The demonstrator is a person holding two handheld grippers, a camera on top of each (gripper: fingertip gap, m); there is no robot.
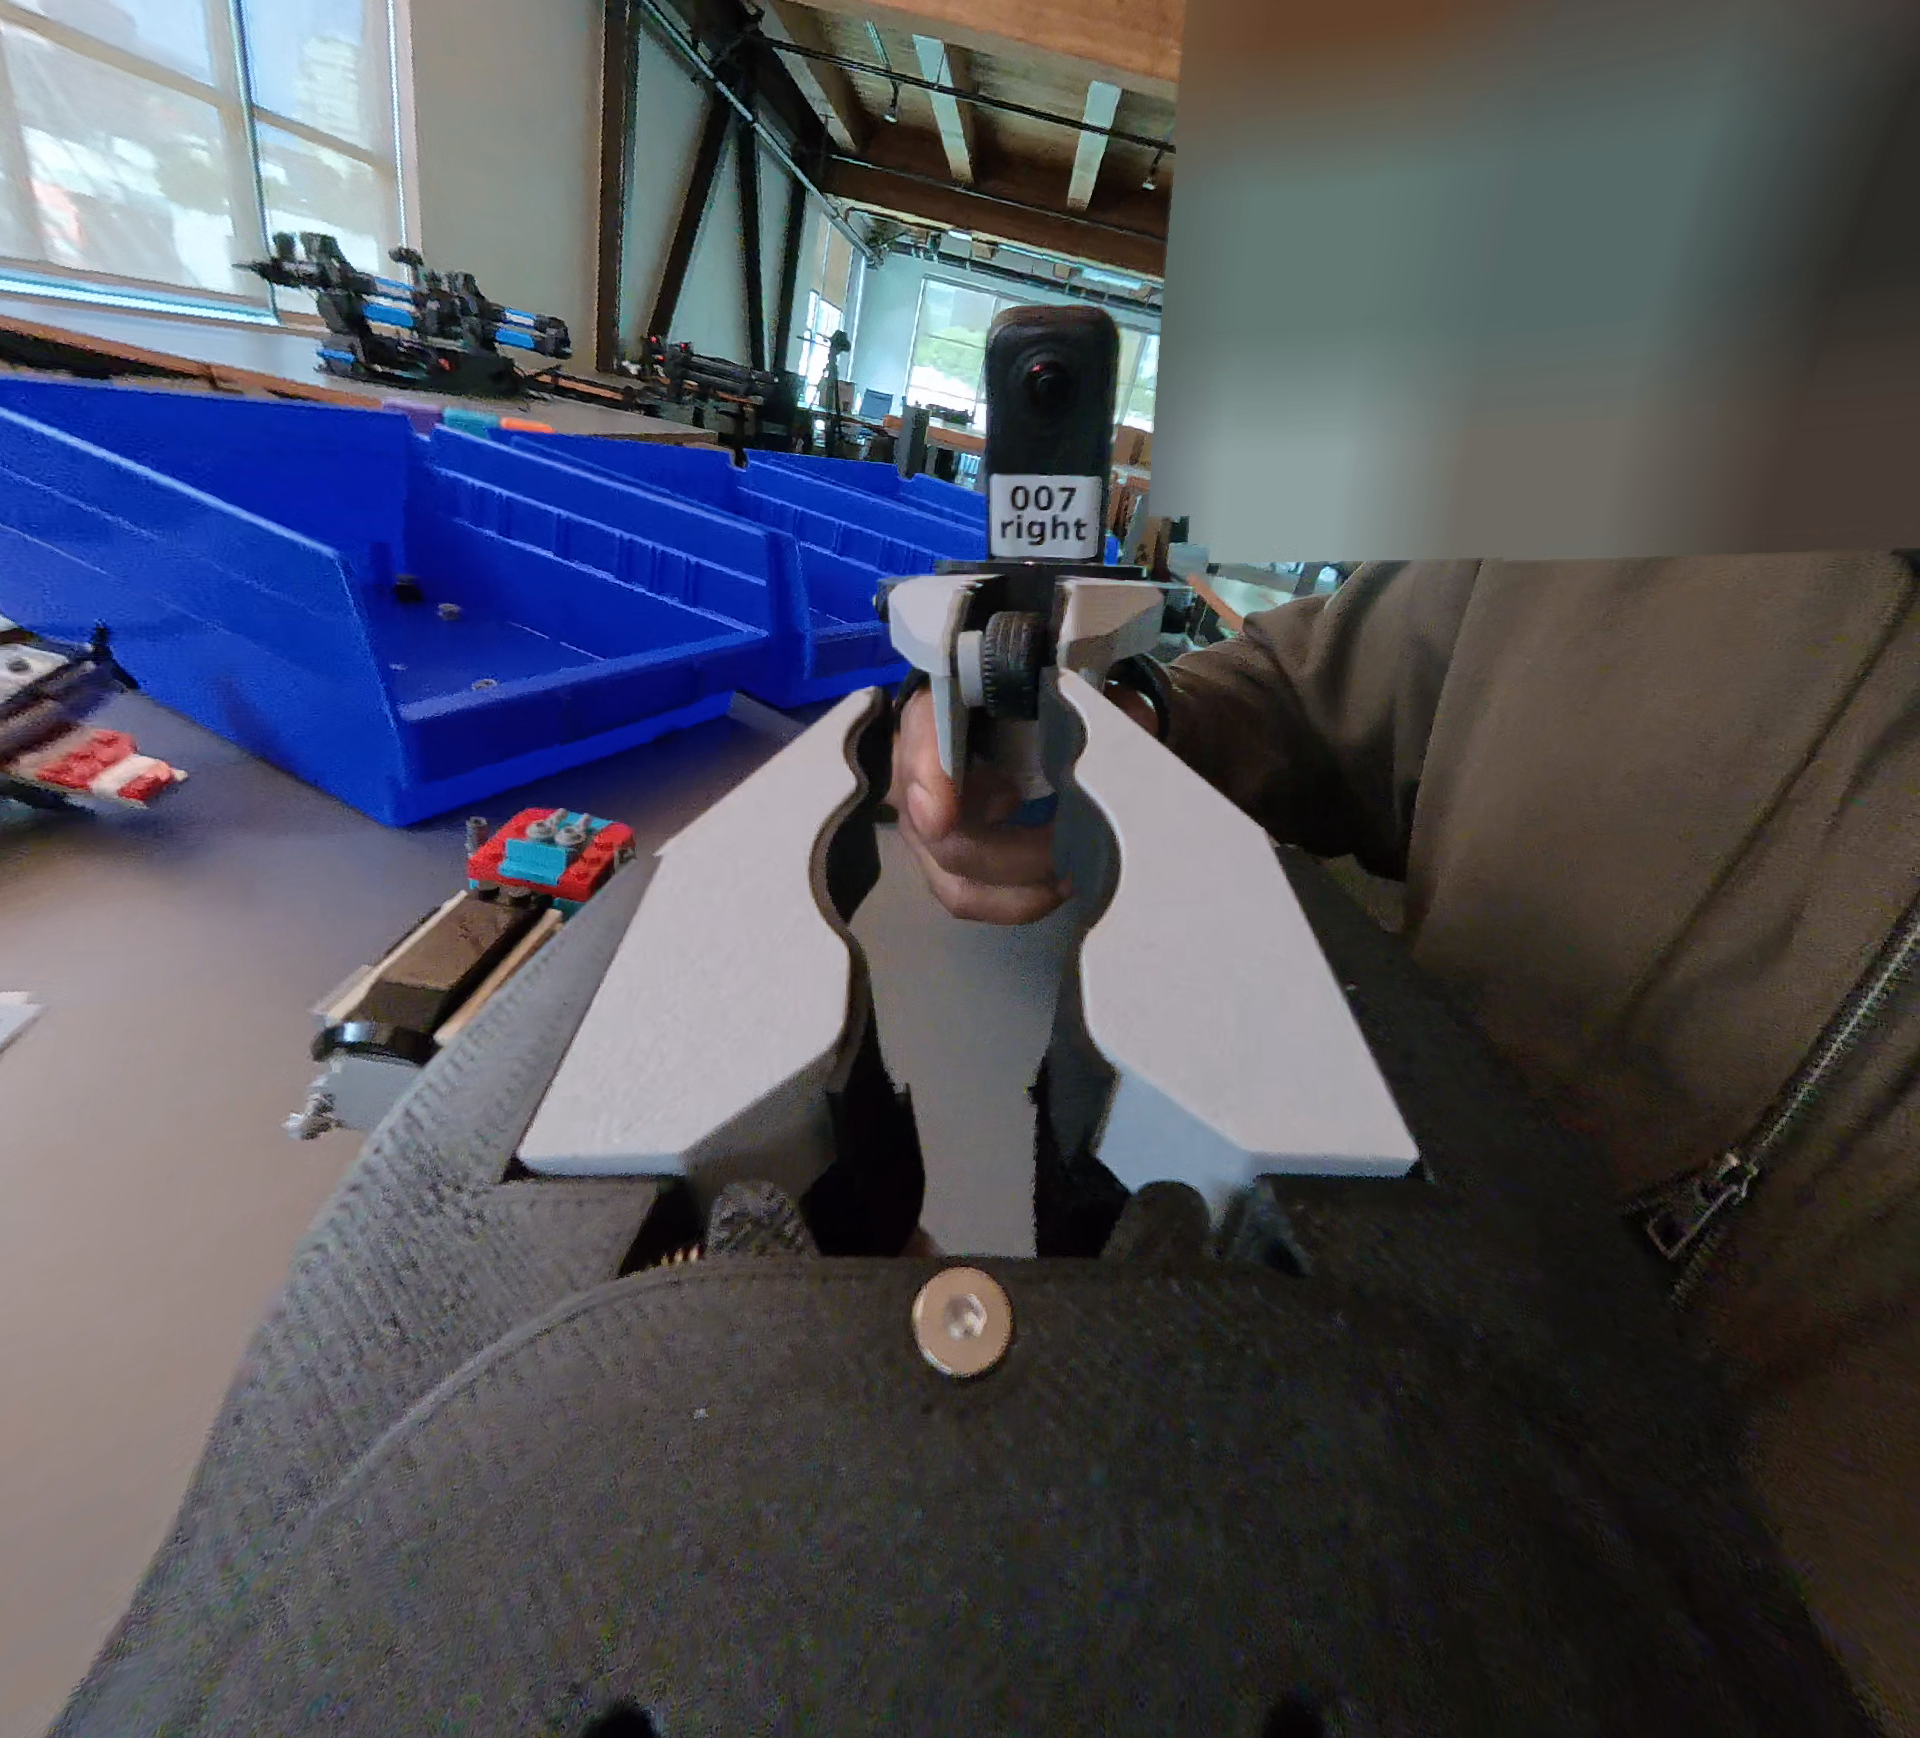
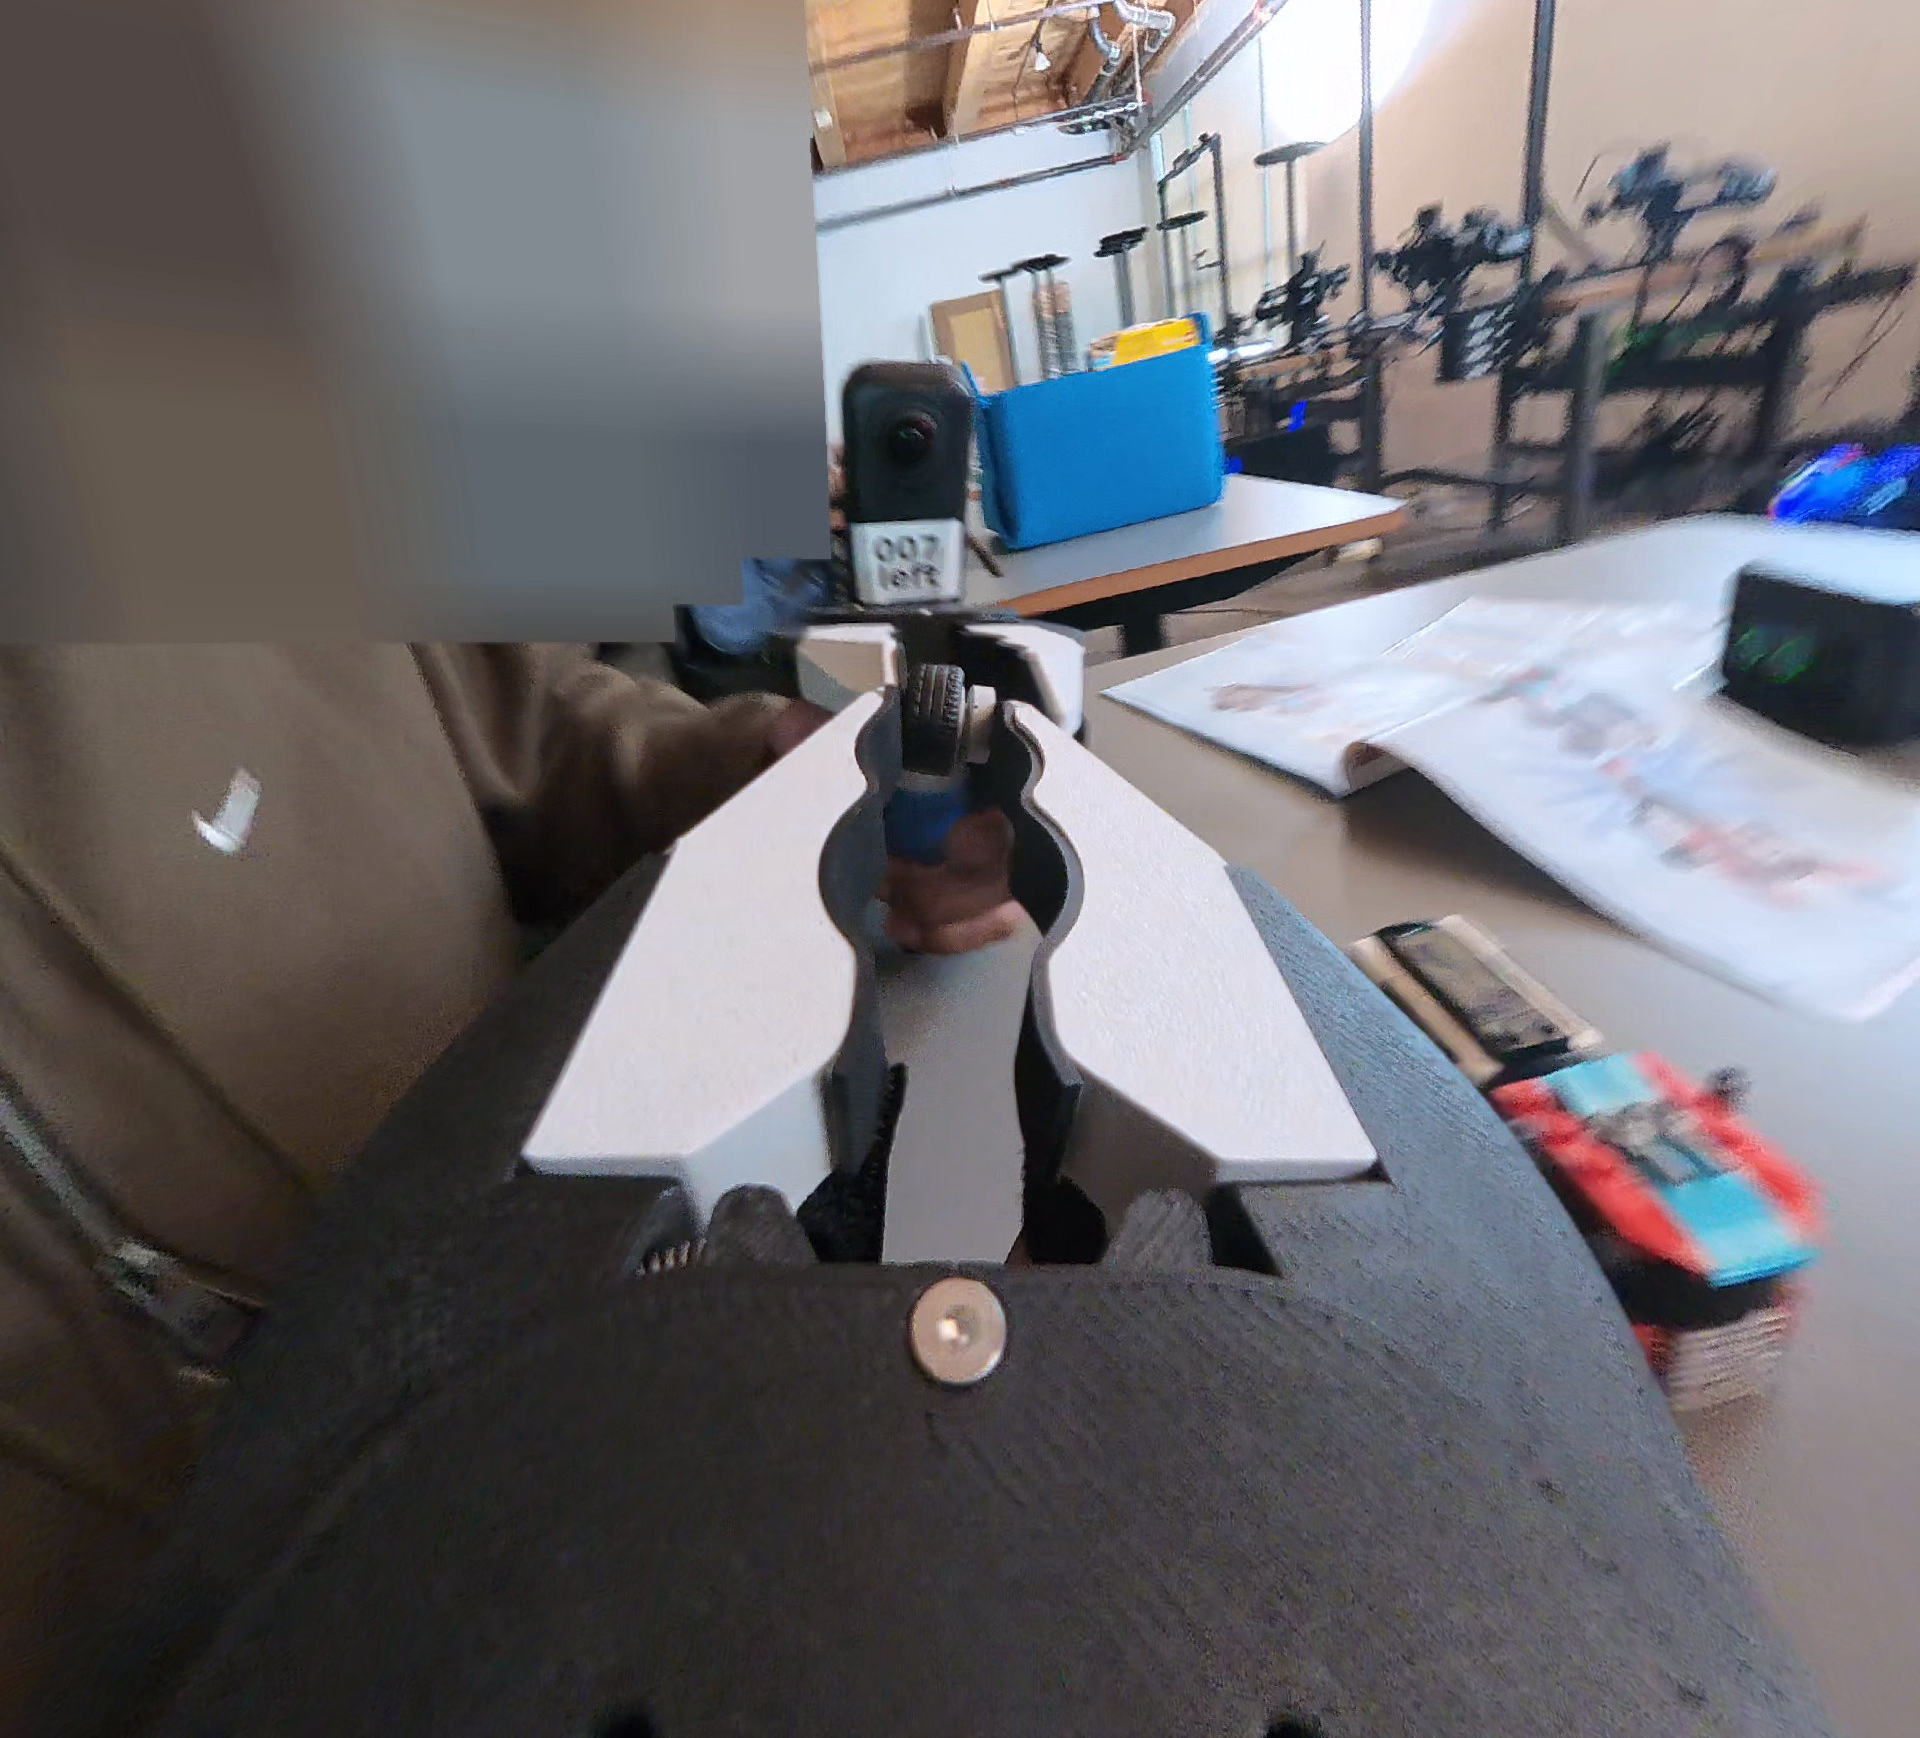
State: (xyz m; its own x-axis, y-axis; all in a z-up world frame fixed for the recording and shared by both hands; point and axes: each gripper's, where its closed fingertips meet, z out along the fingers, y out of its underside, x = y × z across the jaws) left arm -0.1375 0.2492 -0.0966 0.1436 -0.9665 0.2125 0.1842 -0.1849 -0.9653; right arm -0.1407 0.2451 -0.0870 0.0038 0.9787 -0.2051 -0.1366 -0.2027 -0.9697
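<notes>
The two grippers face each other tip to tip above the table. A small black toy tyre on a grey hub (image 2: 928,720) sits between my right gripper's (image 2: 940,717) fingertips, and both pads press on it. The left wrist view shows the same wheel (image 1: 1013,665) clamped in the right gripper (image 1: 1018,649). My left gripper (image 1: 971,701) stands open just in front of the wheel, with its pads on either side and clear of it. In the right wrist view the left gripper's (image 2: 940,649) fingers (image 2: 1044,660) are spread wider than the wheel.
Blue plastic bins (image 1: 416,597) stand on the table at the left. A red and teal brick car (image 1: 551,857) lies near them and also shows in the right wrist view (image 2: 1662,1169). An open booklet (image 2: 1558,753) and a black box (image 2: 1818,660) lie to the right. A person in a brown jacket (image 1: 1610,857) is close behind.
</notes>
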